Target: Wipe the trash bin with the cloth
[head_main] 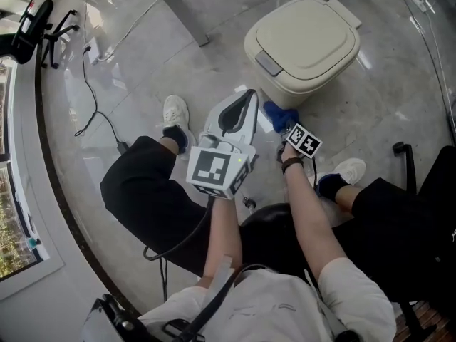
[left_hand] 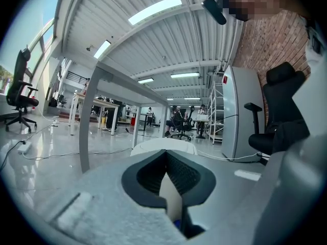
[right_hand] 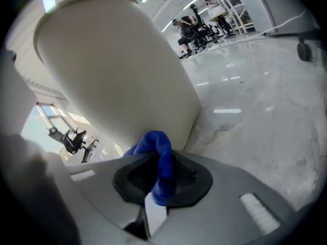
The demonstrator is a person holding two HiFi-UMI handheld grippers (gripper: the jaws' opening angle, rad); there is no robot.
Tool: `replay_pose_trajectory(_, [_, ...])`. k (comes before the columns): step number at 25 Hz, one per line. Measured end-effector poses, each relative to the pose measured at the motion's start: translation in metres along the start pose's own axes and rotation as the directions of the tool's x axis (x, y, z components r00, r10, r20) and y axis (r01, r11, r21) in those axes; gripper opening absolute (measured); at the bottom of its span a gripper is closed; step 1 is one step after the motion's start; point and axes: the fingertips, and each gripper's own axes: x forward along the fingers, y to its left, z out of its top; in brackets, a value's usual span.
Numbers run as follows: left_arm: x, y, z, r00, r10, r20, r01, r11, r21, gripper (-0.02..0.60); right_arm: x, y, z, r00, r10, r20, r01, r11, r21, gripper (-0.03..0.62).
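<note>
The floor (head_main: 142, 70) is glossy pale grey stone that mirrors the ceiling lights. The left gripper view shows a long open hall with a ribbed ceiling, strip lights, a brick wall on the right, and tables and office chairs far back. A window (head_main: 11, 212) runs along the left edge of the head view.

The trash bin (head_main: 303, 45) is cream with its lid down and stands on the floor ahead of the seated person. The right gripper (head_main: 285, 130) reaches to its base, and its jaws pinch a blue cloth (head_main: 280, 115). The cloth lies against the bin's lower wall, close to the floor. In the right gripper view the bin's side (right_hand: 112, 70) fills the upper left just beyond the cloth (right_hand: 156, 142), which bunches up out of the right gripper (right_hand: 162, 180).

The left gripper (head_main: 242, 105) is held up beside it, and its body covers the floor in front of the bin. Its jaws are pressed together with nothing between them (left_hand: 166, 160).

A grey table leg (head_main: 177, 9) slants across the floor left of the bin. A black cable (head_main: 92, 98) trails past the person's white shoe (head_main: 174, 116). An office chair (head_main: 39, 27) stands at the far left.
</note>
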Motion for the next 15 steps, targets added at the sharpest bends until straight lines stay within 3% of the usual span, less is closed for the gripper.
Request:
replay_pose_trajectory(3, [0.001,-0.005,0.007,1.000,-0.017,0.017,0.017,1.000,0.009,-0.003,-0.051,0.030,0.029,0.992,0.078,0.097,-0.087,0.992,0.090,0.038])
replay_pose_trajectory(6, [0.001,-0.011,0.021,0.998,-0.034,0.061,0.035,0.999,-0.016,-0.003,-0.127,0.089,0.081,0.943,0.231,0.241,-0.239,0.971,0.005,0.038])
replay_pose_trajectory(10, [0.003,-0.033,0.036,0.995,-0.071,0.076,0.071,0.997,0.005,-0.003,-0.209,0.149,0.152,0.792,0.416,0.447,-0.404,0.906,-0.126,0.037])
replay_pose_trajectory(13, [0.004,-0.050,0.044,0.990,-0.114,0.085,0.111,0.993,0.035,-0.003,-0.259,0.180,0.182,0.669,0.522,0.529,-0.497,0.844,-0.204,0.037])
replay_pose_trajectory(15, [0.002,-0.051,0.050,0.988,-0.117,0.103,0.113,0.993,0.036,-0.003,-0.277,0.197,0.188,0.603,0.582,0.545,-0.550,0.799,-0.245,0.037])
